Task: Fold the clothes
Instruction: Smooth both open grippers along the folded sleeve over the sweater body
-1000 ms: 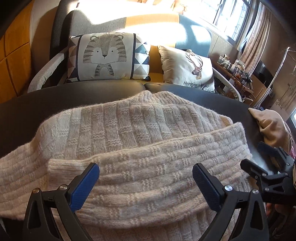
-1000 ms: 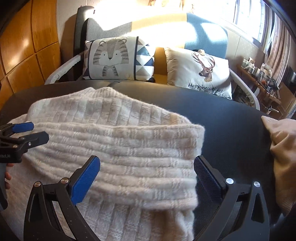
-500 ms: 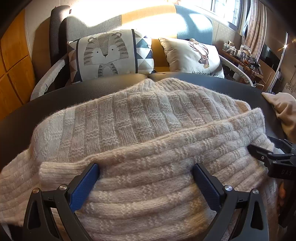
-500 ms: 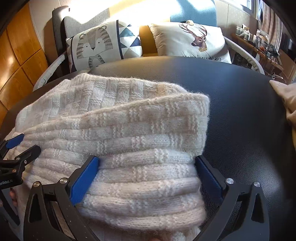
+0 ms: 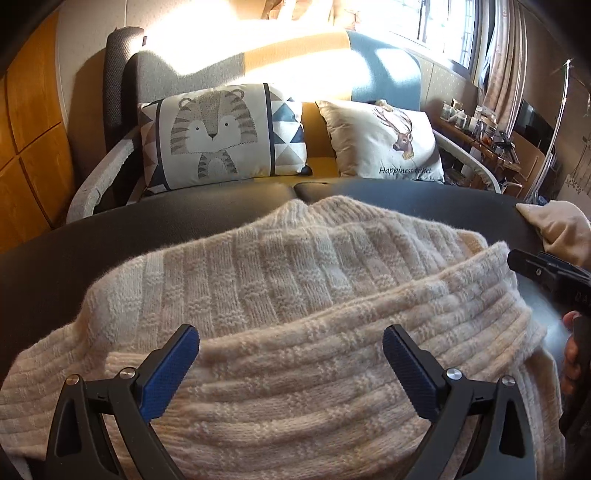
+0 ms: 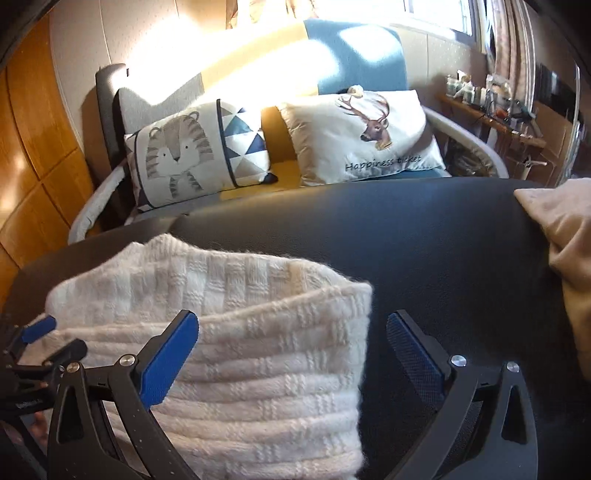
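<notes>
Strong sun thru the window (image 5: pixel 439 33) upper right, blowing out the sofa back (image 5: pixel 280 48) to near white in both views. Foreground sits in shade, table (image 6: pixel 424 236) dark w/ soft sheen. Heavy fisheye bend, black vignette at corners. Right wrist view slightly soft; left wrist view crisp.

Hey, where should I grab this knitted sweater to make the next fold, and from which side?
Probably the folded band's right end on the sweater. There the layers stack into a thick free edge over the dark table, so come in low from the right with the right gripper, one finger under. Both grippers are open; the left gripper hovers mid-band, where there's no edge.
</notes>
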Tool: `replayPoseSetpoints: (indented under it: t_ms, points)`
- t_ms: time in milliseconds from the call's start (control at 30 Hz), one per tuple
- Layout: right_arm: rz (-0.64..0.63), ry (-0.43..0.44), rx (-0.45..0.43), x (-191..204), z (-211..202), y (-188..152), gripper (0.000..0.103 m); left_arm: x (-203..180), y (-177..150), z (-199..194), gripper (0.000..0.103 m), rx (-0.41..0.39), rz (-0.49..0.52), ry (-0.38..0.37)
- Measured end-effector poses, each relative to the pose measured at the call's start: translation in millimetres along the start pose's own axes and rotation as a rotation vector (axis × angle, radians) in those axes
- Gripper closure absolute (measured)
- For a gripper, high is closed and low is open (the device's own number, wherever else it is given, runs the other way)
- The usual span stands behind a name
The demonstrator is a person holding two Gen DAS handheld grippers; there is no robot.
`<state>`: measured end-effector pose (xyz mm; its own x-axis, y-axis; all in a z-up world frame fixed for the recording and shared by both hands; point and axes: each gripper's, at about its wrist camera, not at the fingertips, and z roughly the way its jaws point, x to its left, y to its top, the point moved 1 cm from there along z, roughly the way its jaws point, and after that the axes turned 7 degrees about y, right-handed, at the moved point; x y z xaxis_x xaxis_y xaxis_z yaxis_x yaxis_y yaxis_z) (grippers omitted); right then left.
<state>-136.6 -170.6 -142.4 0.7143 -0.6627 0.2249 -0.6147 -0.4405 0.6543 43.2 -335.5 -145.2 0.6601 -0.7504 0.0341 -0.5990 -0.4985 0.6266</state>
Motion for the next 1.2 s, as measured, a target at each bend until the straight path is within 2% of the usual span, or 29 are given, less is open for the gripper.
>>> replayPoseSetpoints:
  t_ms: [100,200,233,400,600,667,800,933,1033,1100,1200]
  points:
    - [-0.016,0.007,0.073,3.5,23.0,-0.9,0.0,2.4,1.9,14.1,0.001,0.044,-0.016,0.017]
    - [-0.087,0.029,0.163,10.7,48.1,-19.4,0.0,6.4,-3.8,33.9,0.0,0.096,-0.031,0.048]
    - [-0.123,0.01,0.177,12.0,54.4,-25.1,0.0,6.8,-4.2,34.7,0.0,0.087,-0.027,0.045]
    - [-0.146,-0.021,0.138,1.1,57.3,-22.3,0.0,7.6,-2.8,40.5,0.0,0.072,-0.024,0.027]
    - [-0.141,-0.028,0.143,-7.6,51.6,-20.4,0.0,-1.1,-0.2,36.4,0.0,0.064,-0.01,0.016]
    - [-0.122,-0.077,0.122,-5.3,38.2,-21.2,0.0,3.4,0.8,25.7,0.006,0.047,-0.029,-0.018]
    - [-0.087,-0.046,0.029,6.4,-3.8,-23.8,0.0,19.2,-4.2,-2.8,0.006,0.009,-0.029,-0.056]
    - [-0.138,-0.017,0.046,31.6,-13.8,-39.0,0.0,37.9,-27.1,-13.3,0.006,0.055,-0.055,-0.07]
    - [-0.205,-0.045,0.087,40.7,-2.4,-54.5,0.0,51.4,-45.5,-23.3,0.006,0.061,-0.09,-0.082]
    - [-0.208,-0.061,0.128,35.9,9.7,-64.2,0.0,58.9,-51.8,-23.4,0.006,0.074,-0.113,-0.073]
    - [-0.162,-0.024,0.132,28.0,11.3,-63.3,0.0,66.3,-53.3,-13.3,0.006,0.106,-0.137,-0.046]
